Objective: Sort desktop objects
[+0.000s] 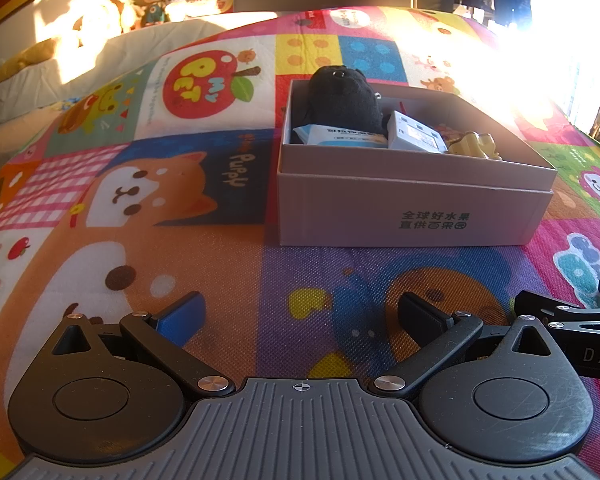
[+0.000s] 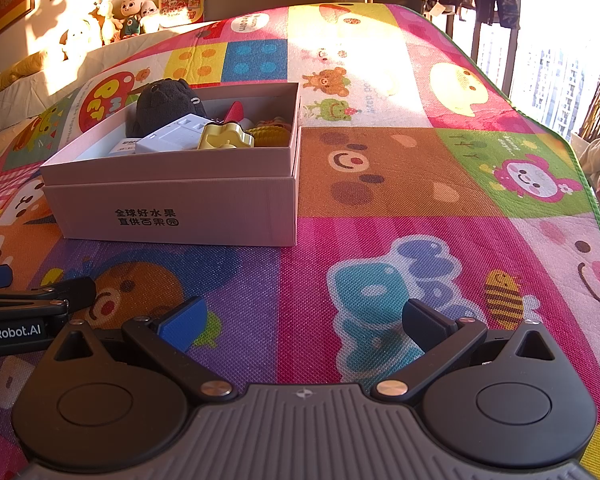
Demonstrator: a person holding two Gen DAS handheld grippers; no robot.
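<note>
Meanwhile, both tongs, left [image 1: 300, 316] and right [image 2: 304, 316], gape wide and empty over the tabletop [image 2: 380, 184]; the filled box [image 2: 172, 204] lies at eleven o'clock from the right, one o'clock from the left.

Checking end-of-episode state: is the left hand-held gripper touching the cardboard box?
Apart. In the left wrist view, the left hand-held gripper is open, with a wide strip of bare play mat between its fingertips and the cardboard box.
</note>
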